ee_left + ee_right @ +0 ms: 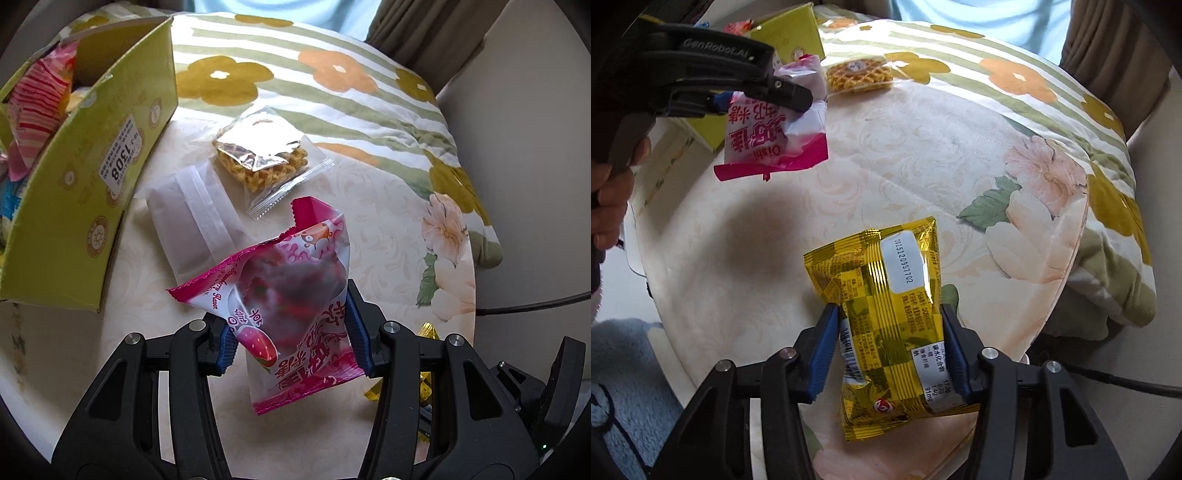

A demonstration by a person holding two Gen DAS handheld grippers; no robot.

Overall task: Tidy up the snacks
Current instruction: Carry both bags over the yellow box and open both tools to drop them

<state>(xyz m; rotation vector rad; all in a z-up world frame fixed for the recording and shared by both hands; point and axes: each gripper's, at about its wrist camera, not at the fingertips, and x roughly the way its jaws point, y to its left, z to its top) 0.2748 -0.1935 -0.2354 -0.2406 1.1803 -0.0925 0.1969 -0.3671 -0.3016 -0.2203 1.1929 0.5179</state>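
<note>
On cream tablecloth [388, 236], near the middle: left gripper [291, 332] clamped on pink pouch [291, 291], blue pads pressed into both sides, pouch crumpled and lifted clear of the cloth. Seen from the right wrist view too, at upper left: same pink pouch [775, 136] hanging from black fingers, a hand [609, 192] wrapped round the handle at the left edge.

Just beyond the pink pouch: white packet [192, 218] lying flat, touching or nearly touching the green box [99, 162]. Farther off, just right of the white packet: clear noodle-snack packet [262, 158], flat on the cloth, its near corner close to the pink pouch's far tip. Green box at far left, open-topped, pink-striped wrappers [37, 107] inside, barcode label on its near wall.

Nearer the table's right edge: right gripper [890, 350] narrowed around yellow packet [886, 306], which lies on the cloth, seam side up. Right pad against the packet's edge, left pad at or just off the other edge; full contact hard to tell. Jaws at a narrow setting, packet between them.

Floral quilt [1052, 122] draped over the far and right side of the table. Grey-blue rug [624, 373] on the floor at lower left.
</note>
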